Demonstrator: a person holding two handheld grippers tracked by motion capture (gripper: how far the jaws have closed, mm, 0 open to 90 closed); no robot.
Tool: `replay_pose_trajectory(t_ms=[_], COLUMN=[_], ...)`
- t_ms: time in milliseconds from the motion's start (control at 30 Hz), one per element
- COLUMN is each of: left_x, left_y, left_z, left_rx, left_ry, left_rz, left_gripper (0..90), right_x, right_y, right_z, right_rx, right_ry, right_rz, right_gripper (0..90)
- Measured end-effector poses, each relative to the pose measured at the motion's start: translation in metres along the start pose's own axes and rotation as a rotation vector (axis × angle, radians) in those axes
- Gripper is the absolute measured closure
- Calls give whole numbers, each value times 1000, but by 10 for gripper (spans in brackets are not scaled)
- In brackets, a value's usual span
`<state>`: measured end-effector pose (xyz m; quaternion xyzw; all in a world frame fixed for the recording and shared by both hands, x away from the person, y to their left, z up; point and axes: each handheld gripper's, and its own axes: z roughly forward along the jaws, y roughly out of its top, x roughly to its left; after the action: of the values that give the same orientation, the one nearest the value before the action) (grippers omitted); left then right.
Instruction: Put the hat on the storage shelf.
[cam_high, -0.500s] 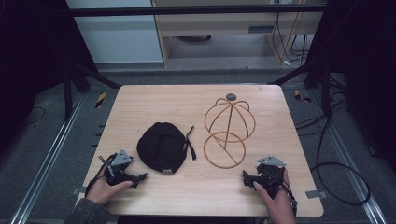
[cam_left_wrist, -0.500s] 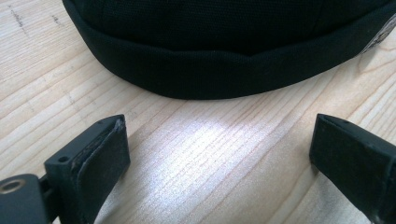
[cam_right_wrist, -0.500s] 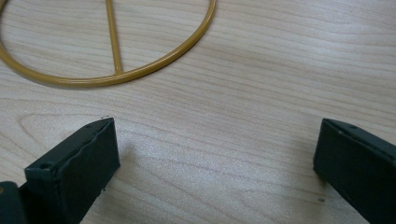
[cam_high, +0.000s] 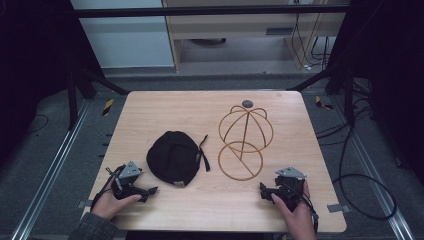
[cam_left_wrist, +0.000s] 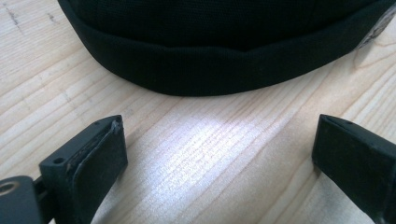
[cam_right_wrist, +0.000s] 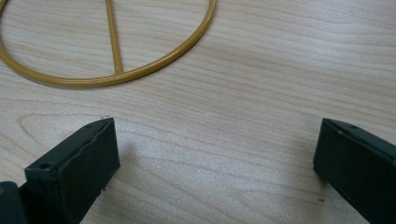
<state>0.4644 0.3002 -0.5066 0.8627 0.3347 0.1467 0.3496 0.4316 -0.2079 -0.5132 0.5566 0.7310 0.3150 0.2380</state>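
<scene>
A black cap (cam_high: 174, 157) lies on the wooden table (cam_high: 165, 107) left of centre, its strap trailing to the right. Right of it stands a gold wire hat stand (cam_high: 245, 132), a dome over a ring base. My left gripper (cam_high: 150, 191) rests near the front left edge, open, just short of the cap's brim (cam_left_wrist: 219, 74). My left gripper (cam_left_wrist: 217, 154) holds nothing between its jaws. My right gripper (cam_high: 262, 190) sits at the front right, open and empty. The right gripper (cam_right_wrist: 217, 154) faces the stand's ring base (cam_right_wrist: 154, 63) a short way ahead.
A small dark round disc (cam_high: 247, 104) lies at the table's far edge behind the stand. Cables (cam_high: 350, 165) trail on the floor to the right. Metal frame rails (cam_high: 55, 165) run along both sides. A shelf unit (cam_high: 235, 30) stands beyond the table.
</scene>
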Motion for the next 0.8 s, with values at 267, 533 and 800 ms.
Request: replay_pose_trajectory(t_ms=[267,533,800], left_x=[-7,-16,-21], left_y=[8,39,83], left_z=[-6,-19,-28], left_rx=[-3,3,50], left_ry=[-42,-29,30], left_rz=[-27,27,113], left_gripper=[42,52,70], right_x=[0,-2,-1], right_y=[-2,-2,-2], right_z=[-2,-2,-2], right_rx=[1,0,0], right_ry=[7,19,21], right_rz=[-8,-25,-22], right_gripper=[4,4,4])
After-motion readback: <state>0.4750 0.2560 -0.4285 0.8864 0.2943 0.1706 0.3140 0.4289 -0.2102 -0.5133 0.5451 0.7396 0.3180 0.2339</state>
